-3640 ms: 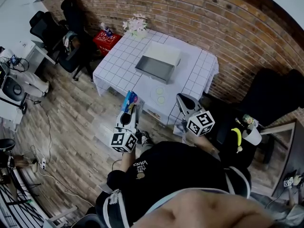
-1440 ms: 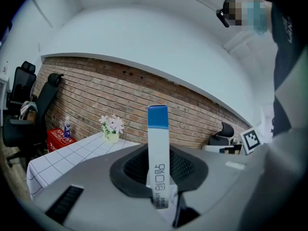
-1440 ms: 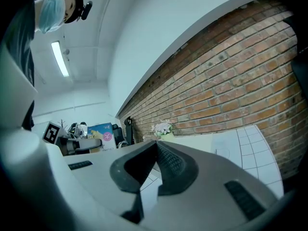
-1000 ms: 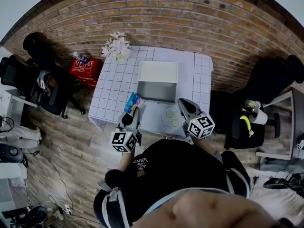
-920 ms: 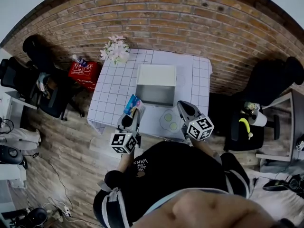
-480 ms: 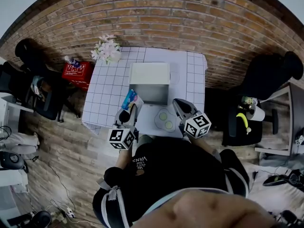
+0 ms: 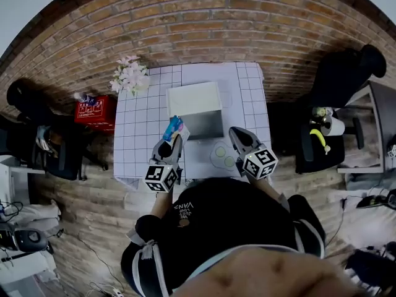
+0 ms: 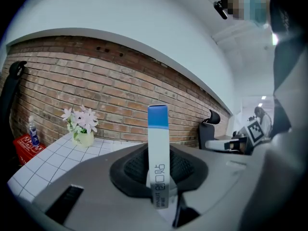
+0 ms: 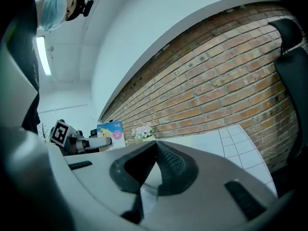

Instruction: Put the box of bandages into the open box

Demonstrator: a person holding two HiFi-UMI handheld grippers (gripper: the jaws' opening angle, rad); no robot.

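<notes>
The box of bandages [image 7: 172,129], blue and white, stands upright between the jaws of my left gripper [image 7: 170,142], which is shut on it. In the left gripper view the box of bandages [image 8: 158,148] shows edge-on with a blue top. It hangs over the table [image 7: 145,141], just left of the open box [image 7: 205,126], whose grey inside faces up and whose white lid leans back. My right gripper [image 7: 237,136] hovers by the table's near right side, jaws shut on nothing. The right gripper view shows the bandage box [image 9: 109,133] side-on.
A vase of flowers [image 7: 129,77] stands at the table's far left corner. A round plate [image 7: 224,156] with two green discs lies near the front edge. A red crate [image 7: 94,109] and black chairs [image 7: 37,125] are left; a chair [image 7: 343,73] and side desk [image 7: 371,122] right.
The person has stepped up to the table, which now lies squarer in view. My left gripper has carried the bandage box forward over the table, closer to the open box. The right gripper barely moved.
</notes>
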